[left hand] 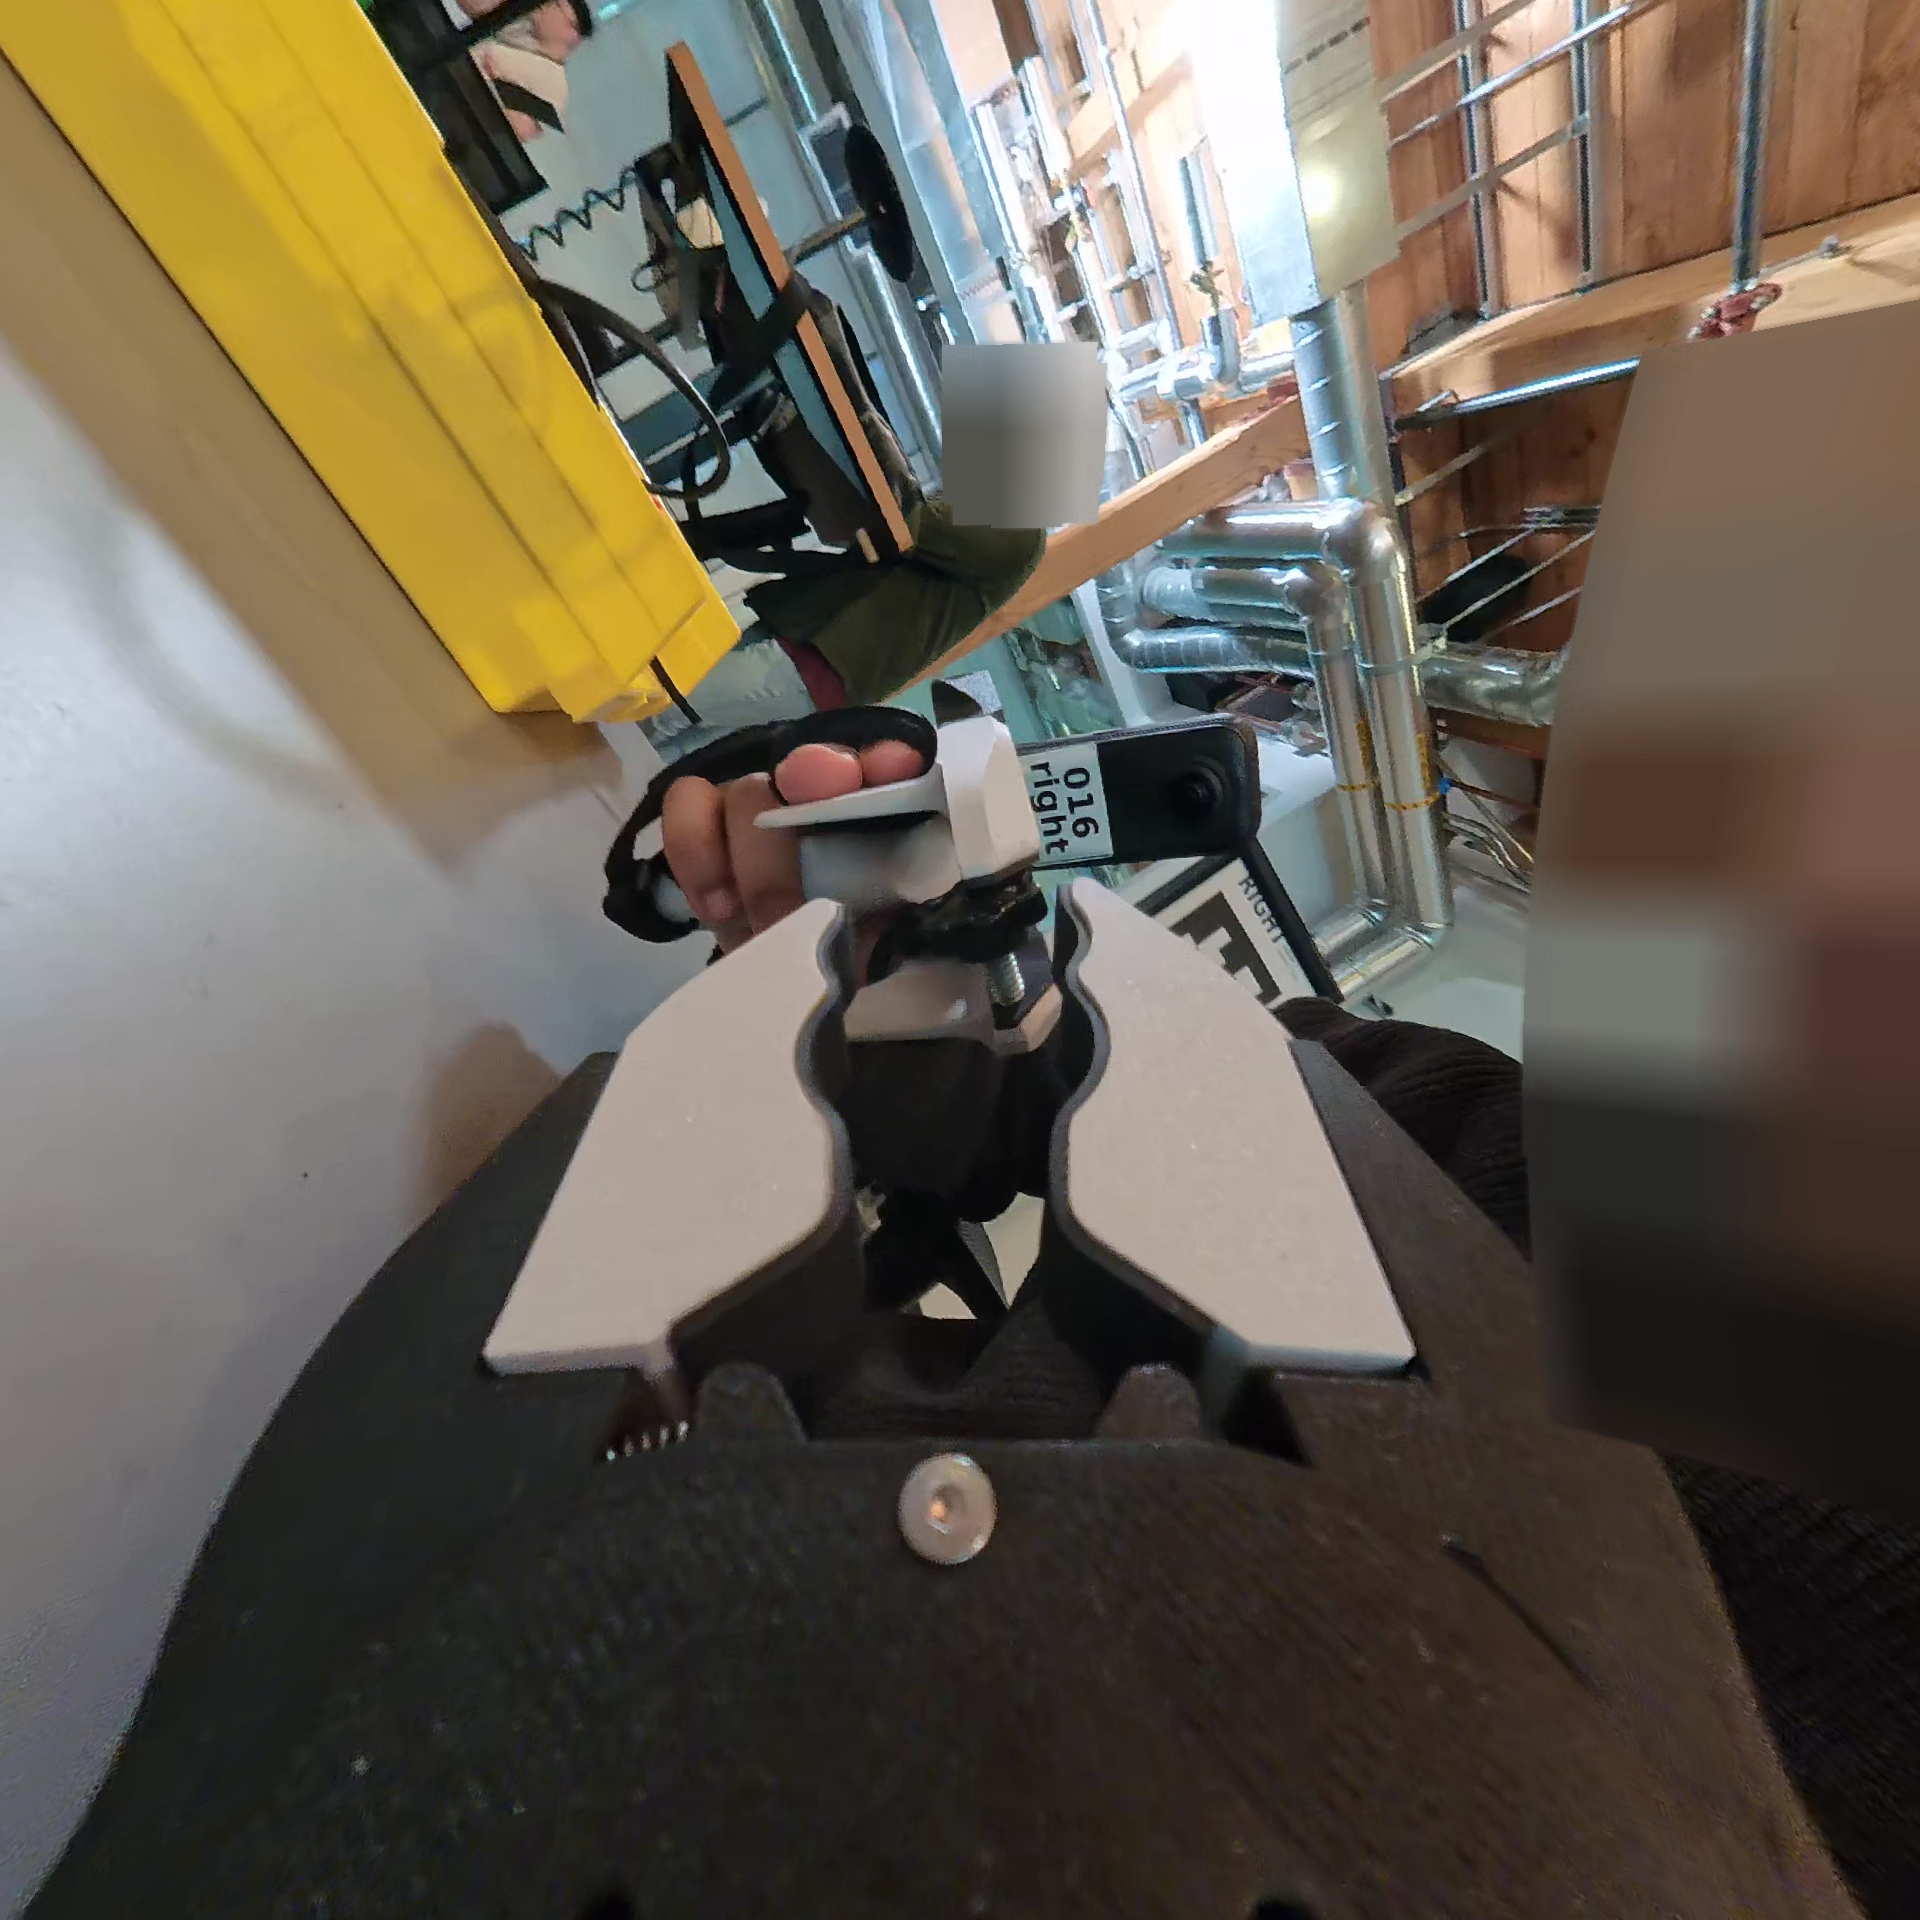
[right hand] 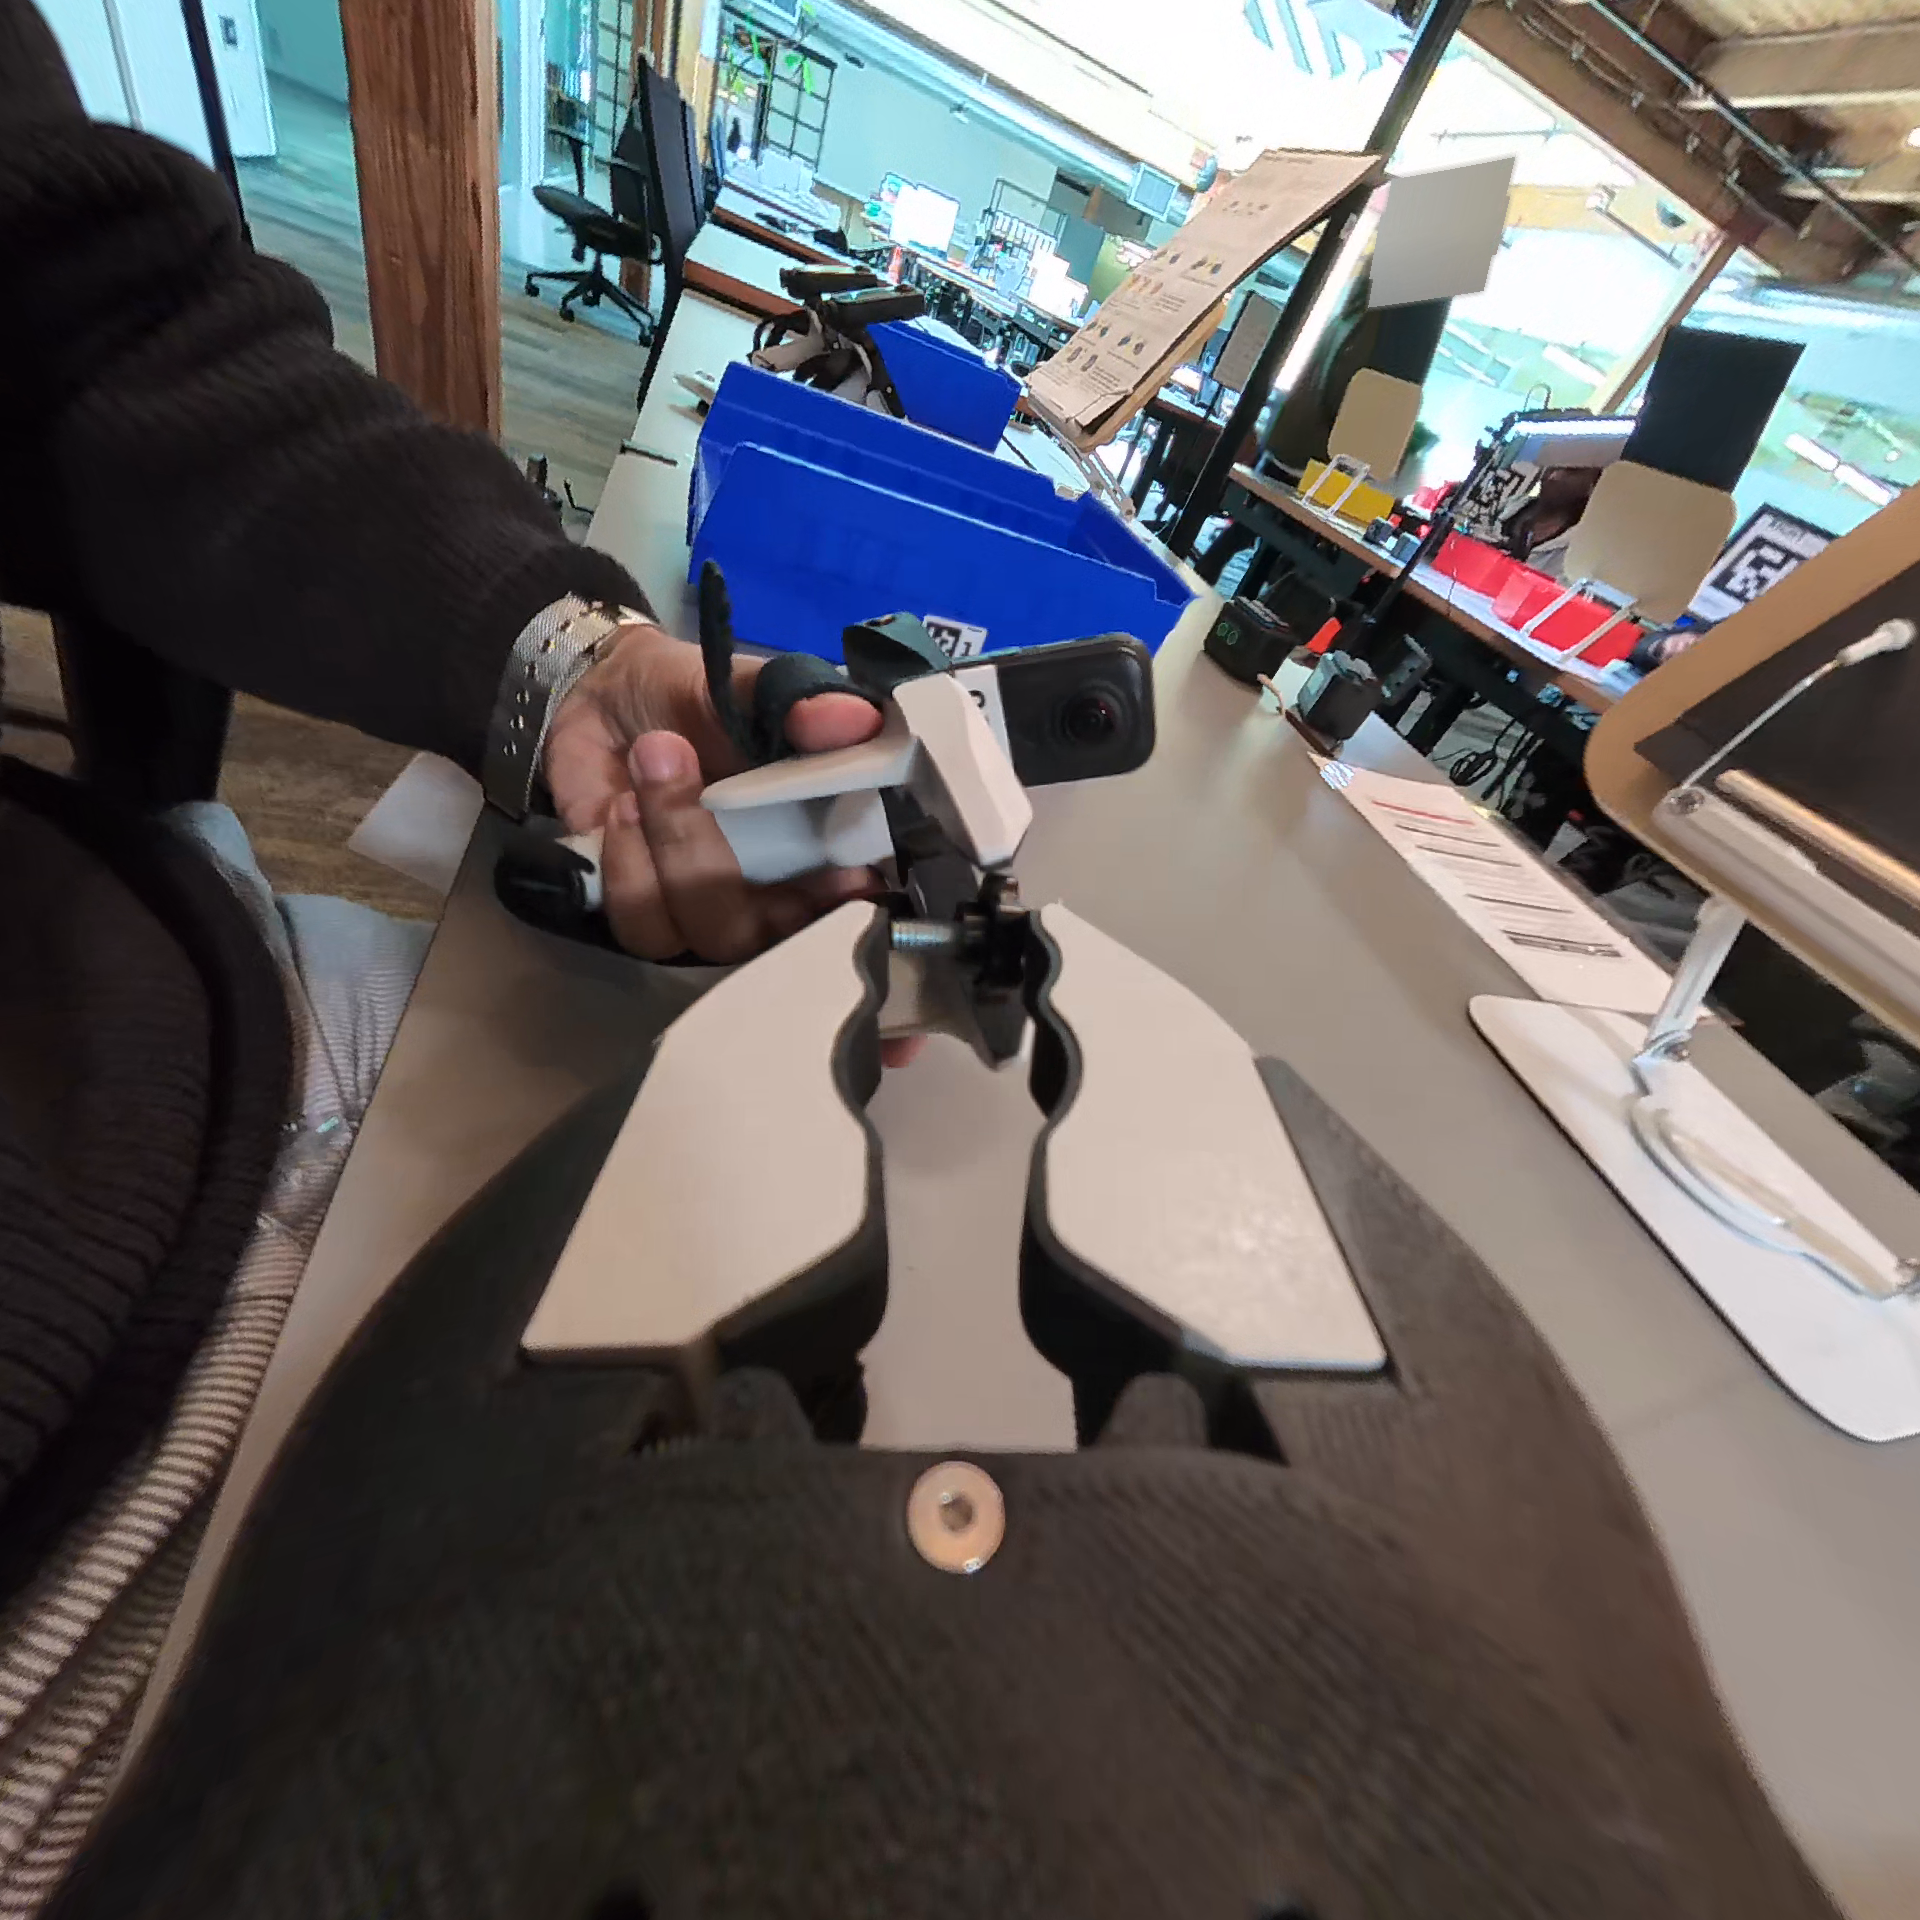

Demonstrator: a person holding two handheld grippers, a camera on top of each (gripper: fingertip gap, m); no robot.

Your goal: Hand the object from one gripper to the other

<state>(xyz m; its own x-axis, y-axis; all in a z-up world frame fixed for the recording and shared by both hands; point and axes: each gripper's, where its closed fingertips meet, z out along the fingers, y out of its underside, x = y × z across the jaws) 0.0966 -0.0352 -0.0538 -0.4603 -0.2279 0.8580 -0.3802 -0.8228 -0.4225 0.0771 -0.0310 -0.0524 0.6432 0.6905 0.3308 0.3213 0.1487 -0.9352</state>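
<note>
Metal and black plastic made up the small bolted fitting (right hand: 961,971), judged rigid, light and awkwardly shaped; its flat grey bracket was thought the surest hold. It was held in mid-air between the tips of the right gripper (right hand: 956,920) and left gripper (left hand: 956,904). Both were part-open around it; firm clamping could not be told.

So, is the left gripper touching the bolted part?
Cannot tell. In the left wrist view the bolted part sits between the fingers of the left gripper, but neither contact nor gap shows plainly.
</note>
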